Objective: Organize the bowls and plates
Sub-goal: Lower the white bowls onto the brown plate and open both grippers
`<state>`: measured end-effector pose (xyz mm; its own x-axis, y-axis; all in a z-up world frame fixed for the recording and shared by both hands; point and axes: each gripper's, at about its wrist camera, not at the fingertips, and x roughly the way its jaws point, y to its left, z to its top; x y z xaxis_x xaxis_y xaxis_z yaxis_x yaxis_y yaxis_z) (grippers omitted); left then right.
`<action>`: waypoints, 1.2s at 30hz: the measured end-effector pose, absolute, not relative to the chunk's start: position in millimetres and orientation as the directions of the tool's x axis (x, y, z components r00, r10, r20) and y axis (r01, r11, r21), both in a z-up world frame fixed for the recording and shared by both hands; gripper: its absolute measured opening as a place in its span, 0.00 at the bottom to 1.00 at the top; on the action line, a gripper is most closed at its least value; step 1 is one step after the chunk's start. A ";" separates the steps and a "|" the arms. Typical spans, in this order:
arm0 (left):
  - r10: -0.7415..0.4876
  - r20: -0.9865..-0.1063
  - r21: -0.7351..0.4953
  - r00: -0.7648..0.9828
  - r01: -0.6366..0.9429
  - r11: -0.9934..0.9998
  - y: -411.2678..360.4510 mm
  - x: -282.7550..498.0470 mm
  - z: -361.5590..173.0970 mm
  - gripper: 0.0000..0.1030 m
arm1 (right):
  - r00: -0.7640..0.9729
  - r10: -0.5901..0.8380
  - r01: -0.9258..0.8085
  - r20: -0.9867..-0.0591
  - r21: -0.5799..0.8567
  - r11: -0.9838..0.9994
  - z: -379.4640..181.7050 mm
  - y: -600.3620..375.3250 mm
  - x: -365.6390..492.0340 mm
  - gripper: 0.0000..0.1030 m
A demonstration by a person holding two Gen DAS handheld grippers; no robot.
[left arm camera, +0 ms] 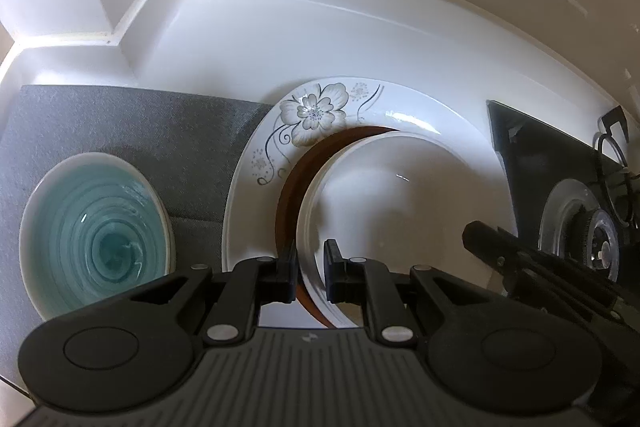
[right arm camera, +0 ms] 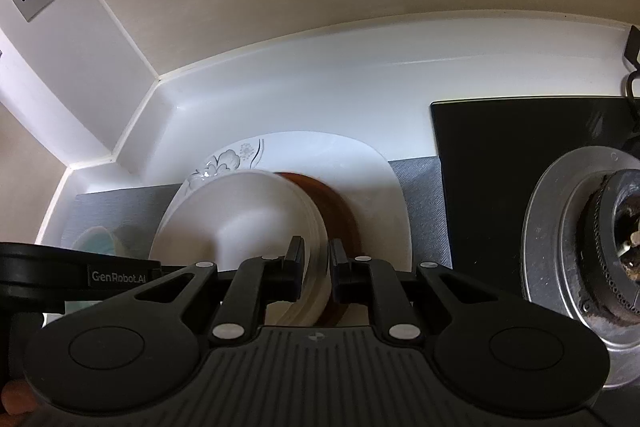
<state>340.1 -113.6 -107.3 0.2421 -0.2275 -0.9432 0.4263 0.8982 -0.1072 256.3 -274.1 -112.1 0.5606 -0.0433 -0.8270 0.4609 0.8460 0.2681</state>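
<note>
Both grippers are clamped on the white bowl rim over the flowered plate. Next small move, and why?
Probably open both, left gripper and right gripper. The white bowl already looks nested in the brown dish on the flowered plate, so holding adds little. Contact underneath isn't visible.

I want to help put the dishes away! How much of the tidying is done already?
Partly done: a brown dish already sits on the flowered plate. In hand: the left gripper and right gripper both pinch the rim of a white bowl over that pile. Whether it rests there yet, I cannot tell. Left: the teal bowl sits alone on the grey mat.
</note>
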 end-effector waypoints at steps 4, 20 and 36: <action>-0.221 -0.940 -0.089 0.260 0.438 0.895 -117.4 342.2 -112.7 0.14 | 0.561 -0.056 0.462 -0.826 0.256 0.849 -113.4 -274.9 258.3 0.14; -0.251 -0.899 -0.076 0.360 0.436 0.897 -108.8 338.8 -96.9 0.82 | 0.580 -0.088 0.480 -0.810 0.253 0.840 -119.9 -284.1 261.6 0.13; -0.180 -0.893 -0.013 0.412 0.377 0.926 -91.6 345.7 -93.0 0.82 | 0.587 -0.101 0.454 -0.803 0.224 0.862 -126.0 -277.7 276.9 0.13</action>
<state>345.7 -91.6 -93.0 0.4119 -0.1803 -0.8932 0.3771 0.9261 -0.0130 276.9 -277.7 -126.0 0.5869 -0.1009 -0.8034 0.4542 0.8624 0.2235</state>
